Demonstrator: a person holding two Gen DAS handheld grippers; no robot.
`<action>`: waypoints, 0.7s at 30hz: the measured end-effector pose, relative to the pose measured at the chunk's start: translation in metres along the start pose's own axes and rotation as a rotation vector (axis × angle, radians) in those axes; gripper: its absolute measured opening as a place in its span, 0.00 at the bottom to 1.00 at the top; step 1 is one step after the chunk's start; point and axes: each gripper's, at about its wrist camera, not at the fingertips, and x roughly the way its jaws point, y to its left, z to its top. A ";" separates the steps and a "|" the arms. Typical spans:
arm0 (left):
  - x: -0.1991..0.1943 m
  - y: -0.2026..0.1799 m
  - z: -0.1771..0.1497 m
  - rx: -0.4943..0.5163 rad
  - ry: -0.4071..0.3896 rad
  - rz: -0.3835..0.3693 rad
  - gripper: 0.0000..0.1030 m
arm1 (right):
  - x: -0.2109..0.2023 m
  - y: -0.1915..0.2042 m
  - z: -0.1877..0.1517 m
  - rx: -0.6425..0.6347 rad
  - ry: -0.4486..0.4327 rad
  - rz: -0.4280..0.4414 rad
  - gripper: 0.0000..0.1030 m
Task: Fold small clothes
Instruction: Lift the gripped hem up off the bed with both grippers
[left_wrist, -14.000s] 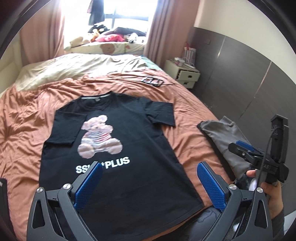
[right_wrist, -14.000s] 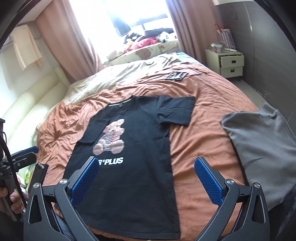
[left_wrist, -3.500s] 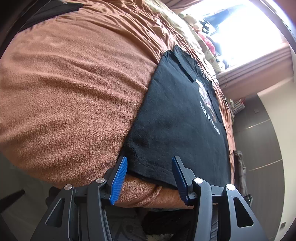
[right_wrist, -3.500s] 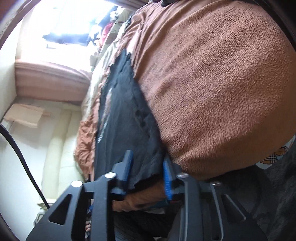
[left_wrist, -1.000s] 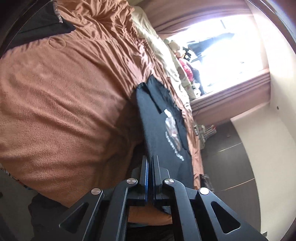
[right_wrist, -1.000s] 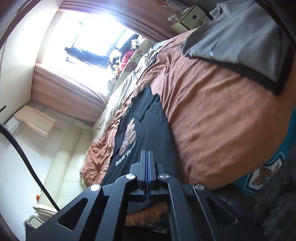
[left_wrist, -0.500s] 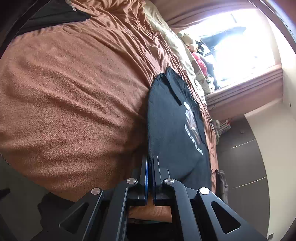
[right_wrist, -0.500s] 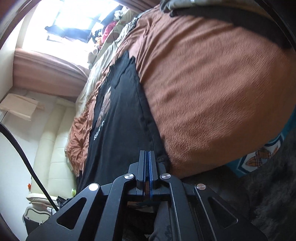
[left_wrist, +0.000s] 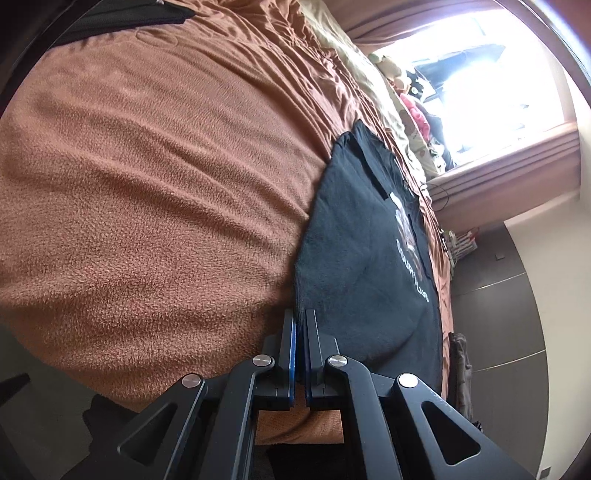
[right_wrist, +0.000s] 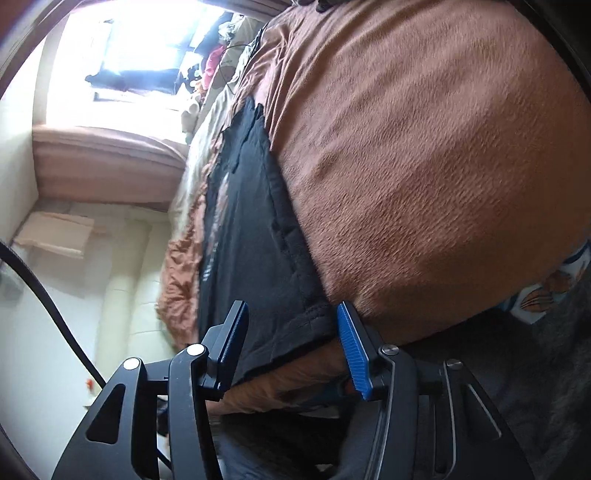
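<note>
left gripper (left_wrist: 300, 325): sitting at the lower middle of the left wrist view, its blue pads pressed together with only a sliver between them. the near left hem corner of the black t-shirt (left_wrist: 365, 258) is running straight into that sliver, so i am judging it to be clamped on the cloth.

right gripper (right_wrist: 291, 332): sitting at the lower middle of the right wrist view with its blue pads standing well apart. the shirt's near right hem corner is lying in the gap between them, and nothing is pinching it.

t-shirt position: lying flat on the brown blanket (left_wrist: 155, 177) of the bed, hem at the near edge of the mattress, collar pointing away toward the bright window (left_wrist: 491, 66) at the upper right of the left view.

long axis: running from the grippers' fingertips up and away through the frame, hem low and collar high, so the length of the shirt is lining up with the way both grippers are pointing.

key relation: each gripper is meeting its own hem corner, left on the left side seam, right on the right. neither arm looks nearer than the other; only the grip is differing.

judgement: the right corner is looking unsecured, so that side probably needs closing on the hem before both corners can travel up the long axis toward the collar.

risk: lifting with one corner held would likely be dragging the shirt askew on the fuzzy blanket.
</note>
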 end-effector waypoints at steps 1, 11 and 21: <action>0.002 0.002 -0.001 -0.005 0.004 0.003 0.02 | 0.003 -0.001 0.000 0.008 0.000 0.014 0.46; 0.010 0.009 -0.007 -0.028 0.022 0.007 0.02 | 0.029 -0.006 0.004 0.031 -0.025 0.057 0.41; 0.017 0.008 -0.009 -0.053 0.051 -0.012 0.12 | 0.046 0.019 0.010 -0.052 -0.093 -0.128 0.00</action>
